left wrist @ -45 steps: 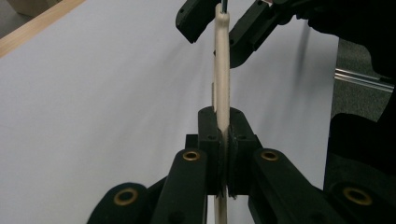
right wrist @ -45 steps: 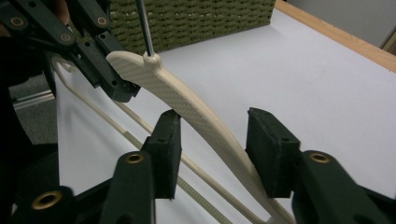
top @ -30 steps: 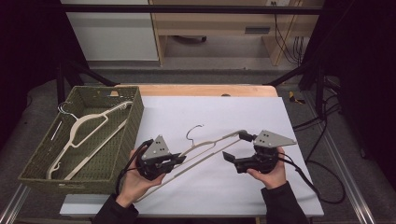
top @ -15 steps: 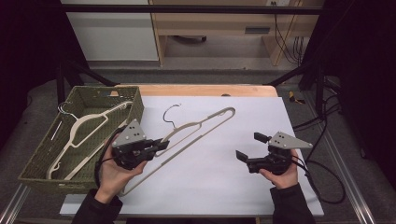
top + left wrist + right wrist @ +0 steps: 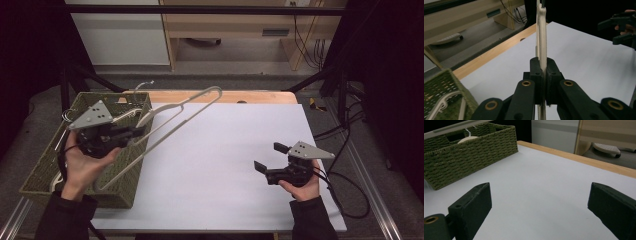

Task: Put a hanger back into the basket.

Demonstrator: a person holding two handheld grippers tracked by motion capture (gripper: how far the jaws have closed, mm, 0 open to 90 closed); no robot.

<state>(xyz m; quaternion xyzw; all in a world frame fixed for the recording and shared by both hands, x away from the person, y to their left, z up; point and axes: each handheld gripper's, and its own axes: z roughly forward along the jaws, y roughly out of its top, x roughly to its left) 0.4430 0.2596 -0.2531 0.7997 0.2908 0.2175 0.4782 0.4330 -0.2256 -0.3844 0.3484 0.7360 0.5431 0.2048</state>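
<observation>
Cream hanger (image 5: 170,117) clamped in the left gripper (image 5: 134,133), high view: it was held above the basket's (image 5: 47,170) right rim, long axis slanting from near the left hand up-right over the white sheet (image 5: 220,165). Basket lay directly below and left of it; the left hand was the nearer. Right gripper (image 5: 267,159) stood well apart, jaws wide, empty.

Left gripper view: pads pinched the hanger (image 5: 542,37) edge-on; basket corner (image 5: 449,85) at lower left.

Right gripper view: open jaws over bare sheet; basket (image 5: 469,152) wall seen side-on, another hanger (image 5: 467,138) inside.

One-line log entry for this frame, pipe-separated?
left claw: shut on hanger, lifted over basket | right claw: open, empty, low over table | other hanger: in basket
</observation>
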